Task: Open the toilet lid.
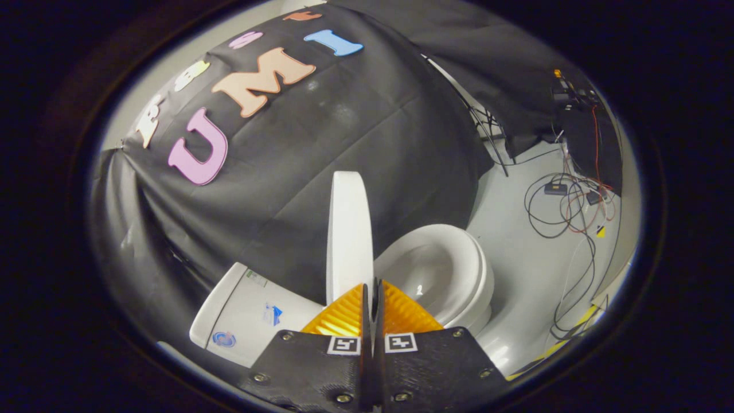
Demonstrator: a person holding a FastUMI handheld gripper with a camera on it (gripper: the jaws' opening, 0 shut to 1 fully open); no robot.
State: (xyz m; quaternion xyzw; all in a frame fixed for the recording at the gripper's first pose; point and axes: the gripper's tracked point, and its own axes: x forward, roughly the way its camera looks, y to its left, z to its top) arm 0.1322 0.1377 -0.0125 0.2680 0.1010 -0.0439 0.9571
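**Lid up, fingers at its edge**

Orange fingers (371, 312) sat nearly together, only a thin slit between the pads. The lid's (348, 235) lower edge ran down into that slit, seen edge-on. Whether both pads truly pressed on it, I could not tell; the contact point was hidden behind the tips.

Lid stood upright, close to vertical, rising just ahead of the fingers. To one side lay the tank (246, 315), to the other the open bowl (441, 275) with its seat ring fully exposed. Lid was well clear of the seat.

Judgement on progress: the opening looked essentially done. The lid was raised past the point where the bowl is usable. Remaining, as far as could be judged: tip it the last bit back toward the tank so it rests there, then let go and draw the fingers away. If released while balanced upright, it might fall either way.

Cables (565, 212) lay on the floor (516, 229) beyond the bowl.
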